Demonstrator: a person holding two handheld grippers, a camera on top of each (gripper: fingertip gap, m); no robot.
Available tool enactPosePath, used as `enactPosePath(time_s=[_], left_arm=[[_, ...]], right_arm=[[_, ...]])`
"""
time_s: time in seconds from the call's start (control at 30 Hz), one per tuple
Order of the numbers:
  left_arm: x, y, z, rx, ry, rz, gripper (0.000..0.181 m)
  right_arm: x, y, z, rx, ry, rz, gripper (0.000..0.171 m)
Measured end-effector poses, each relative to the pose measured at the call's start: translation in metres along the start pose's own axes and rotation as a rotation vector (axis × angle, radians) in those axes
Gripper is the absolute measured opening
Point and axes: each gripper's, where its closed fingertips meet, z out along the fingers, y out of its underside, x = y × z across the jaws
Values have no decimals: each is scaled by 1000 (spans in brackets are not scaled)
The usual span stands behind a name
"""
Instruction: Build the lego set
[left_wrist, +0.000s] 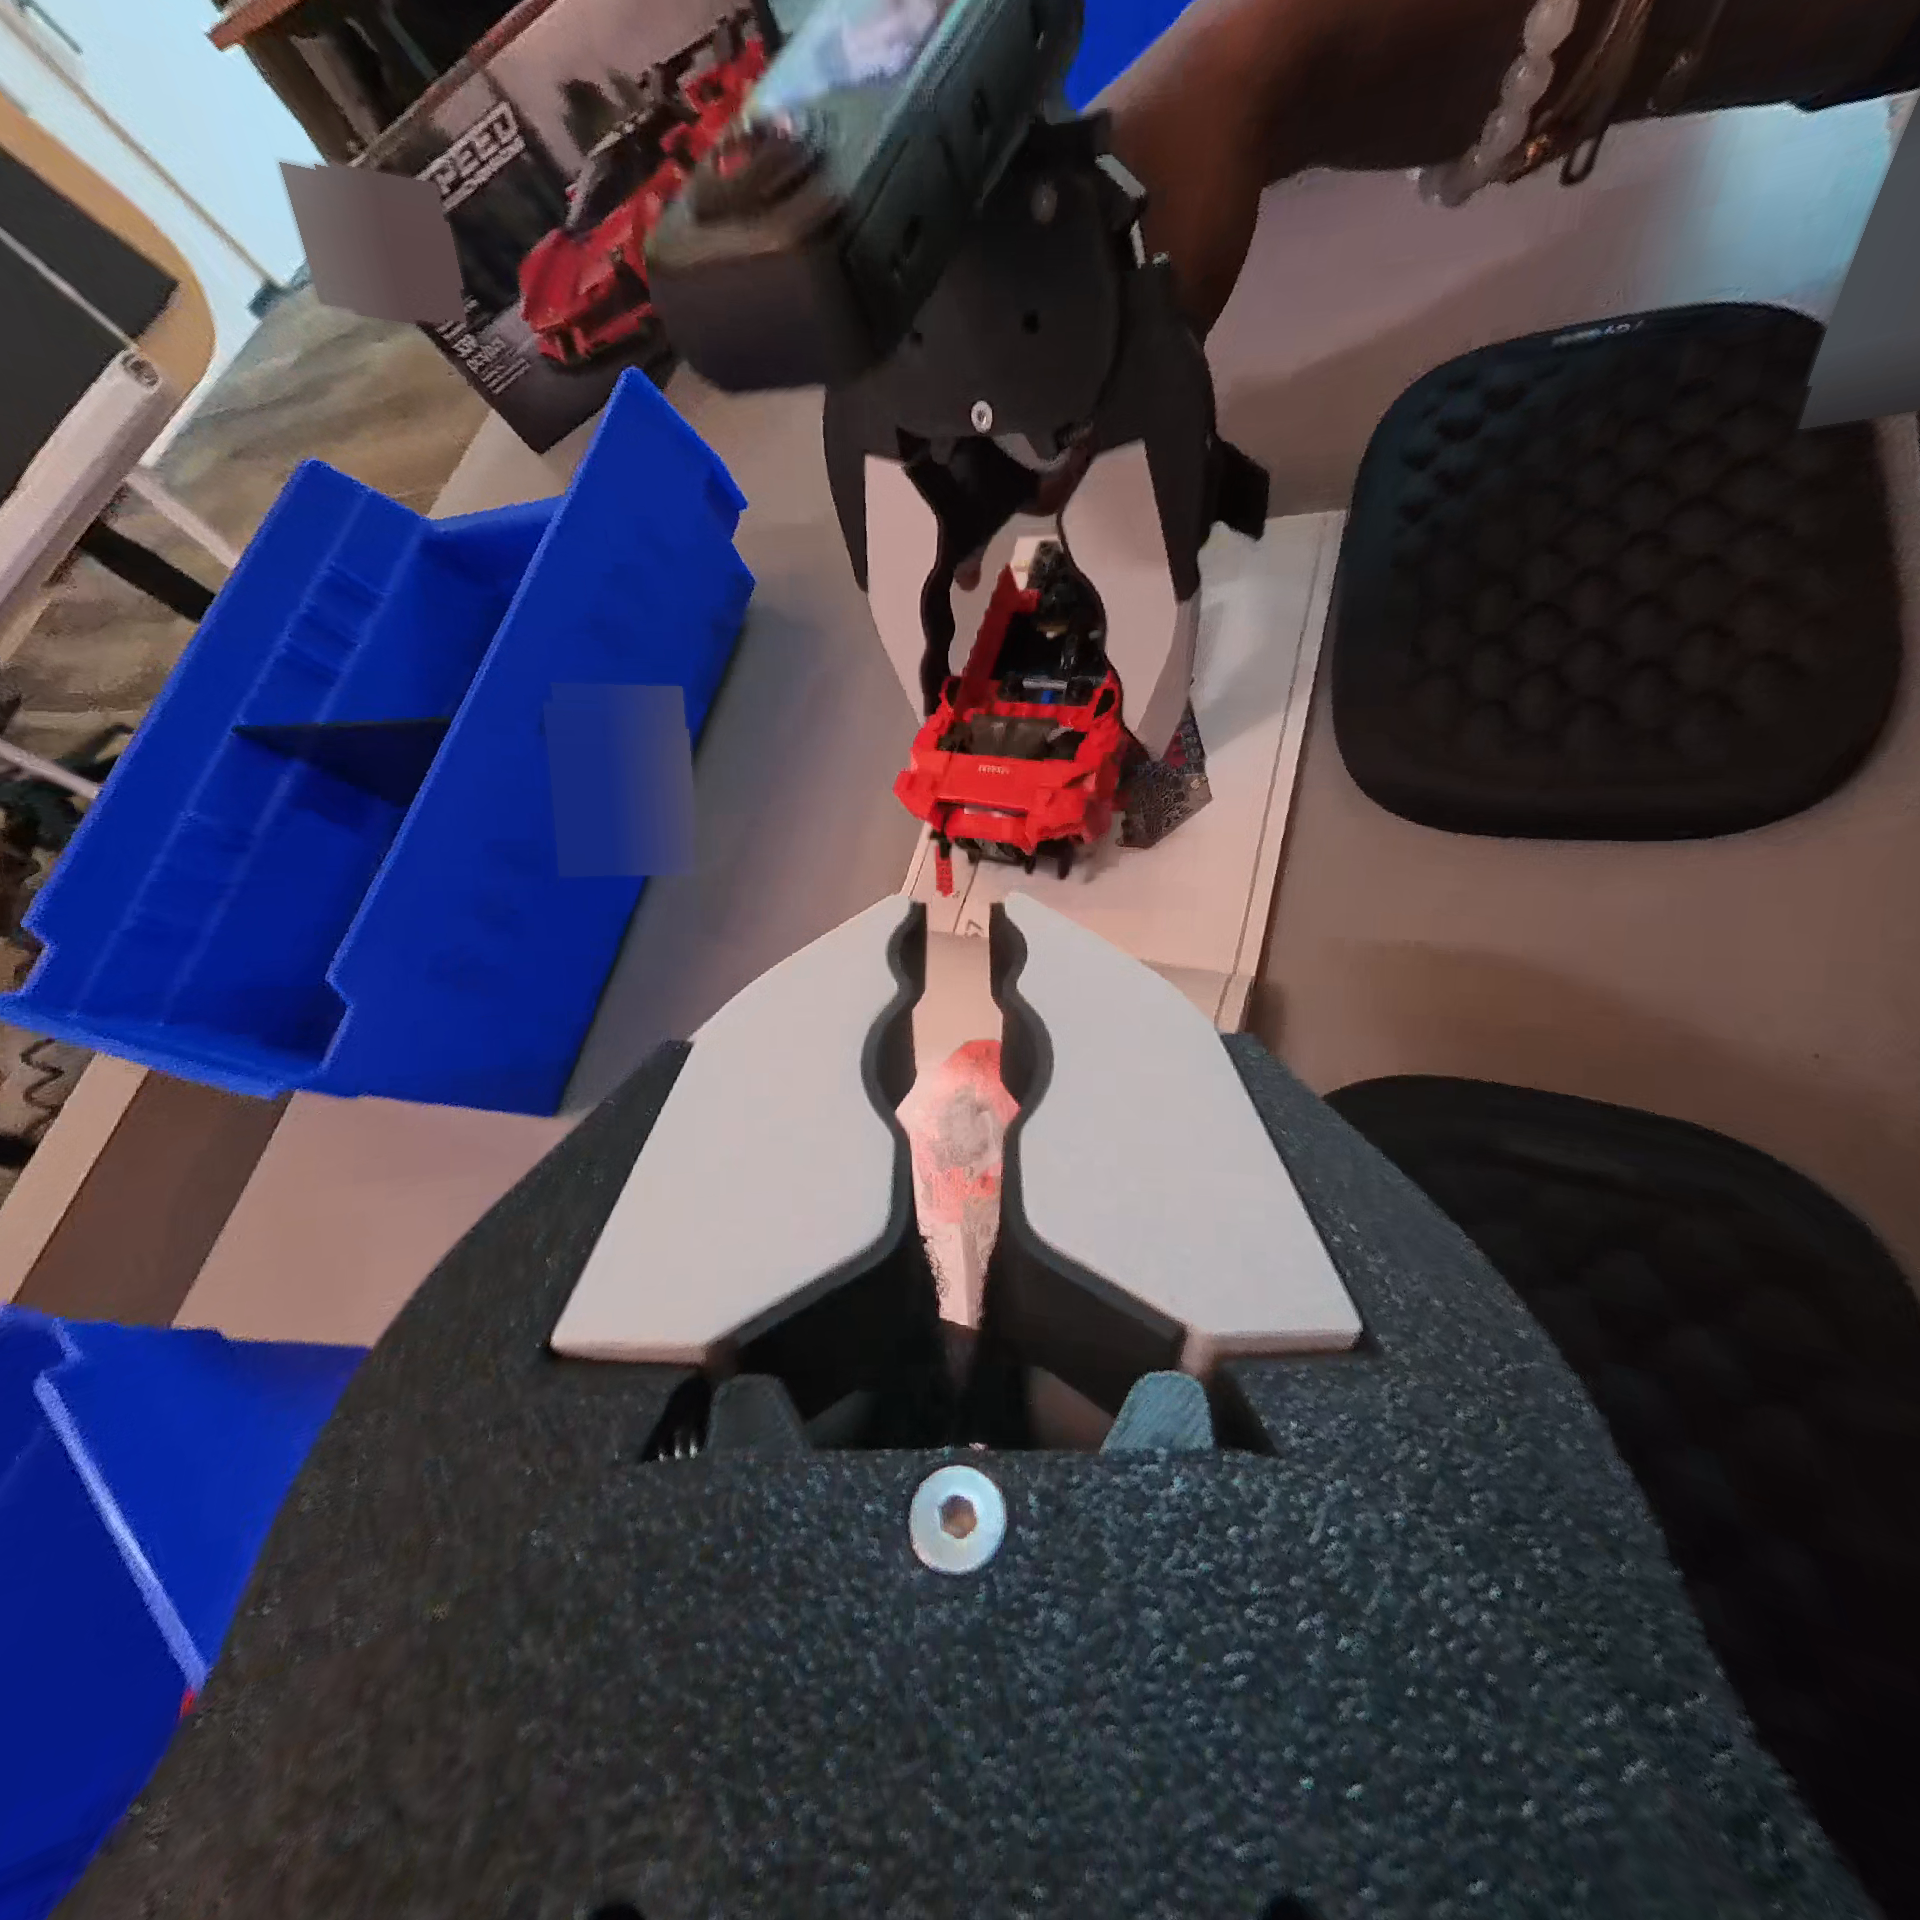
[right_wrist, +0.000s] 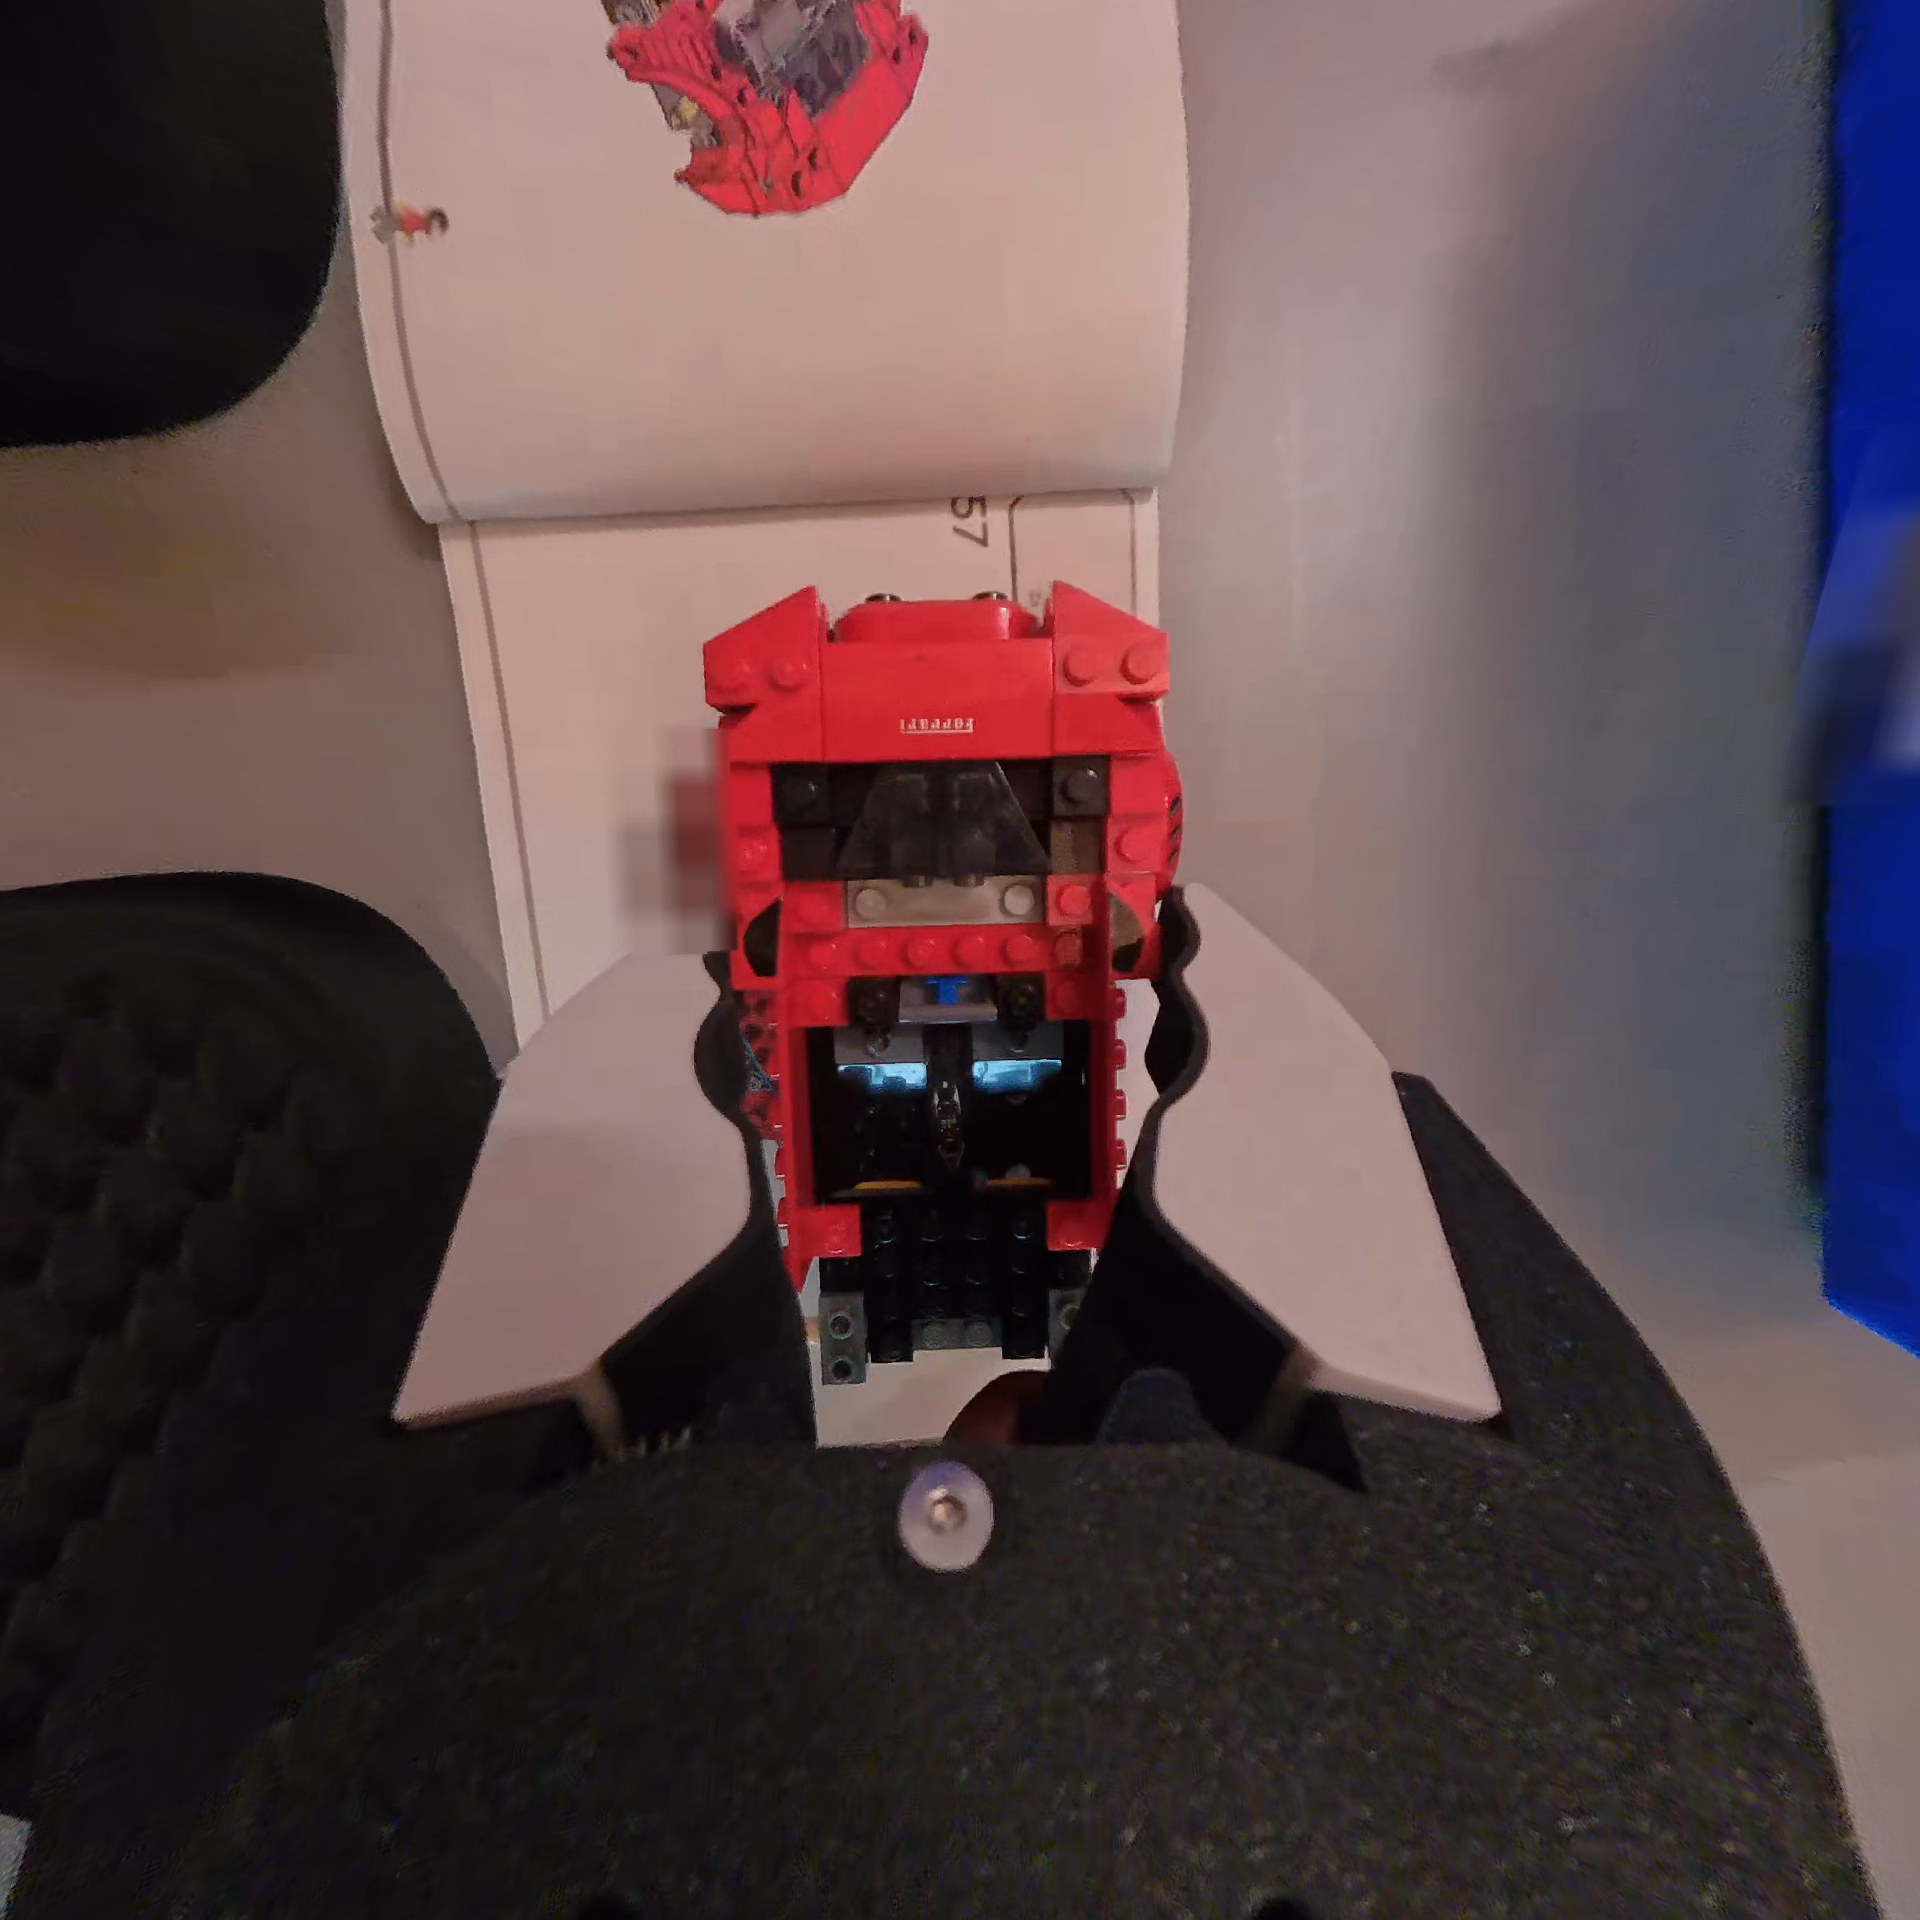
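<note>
A partly built red and black Lego car (right_wrist: 935, 686) sits between the fingers of my right gripper (right_wrist: 945, 940). Both pads press its sides just behind the red rear block, so the gripper is shut on it. In the left wrist view the car (left_wrist: 1013, 769) is over the open instruction booklet (left_wrist: 1195, 831), with the right gripper (left_wrist: 1049, 707) reaching down from above in a person's hand. I cannot tell whether the car touches the page. My left gripper (left_wrist: 956, 914) is in front of the car, a short gap away. Its fingers are almost together and hold nothing.
Two blue parts bins stand on the left, one farther off (left_wrist: 416, 727) and one close (left_wrist: 83, 1558). Two black dimpled cushions, one far (left_wrist: 1610, 571) and one near (left_wrist: 1662, 1299), lie on the right. The set's box (left_wrist: 582, 229) stands behind. The booklet (right_wrist: 790, 364) lies on the table. My hands' fingertips stand some 15 cm from each other.
</note>
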Motion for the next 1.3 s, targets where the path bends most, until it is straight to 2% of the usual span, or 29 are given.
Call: enactPosePath(time_s=[0.17, 0.3, 0.57, 0.73, 1.03, 1.17, 1.3], left_arm=[[4, 17, -8, -11, -38, -40, 12], [12, 21, -13, 25, -51, -106, 12], [28, 5, -16, 190, -70, -241, 13], [30, 1, -20, 237, -75, -254, 13], [14, -9, -37, 353, -166, -273, 17], [-11, -35, -60, 519, -231, -310, 17], [-36, -64, -76, 670, -209, -389, 25]], right_arm=[[8, -7, -21, 5, -4, 6, 76], [17, -24, -61, 21, -45, 14, 76], [39, -95, -166, 126, -189, 81, 76], [41, -133, -211, 253, -300, 178, 76], [22, -137, -219, 330, -378, 182, 76], [8, -132, -210, 351, -397, 148, 76], [-8, -126, -197, 379, -393, 119, 76]])
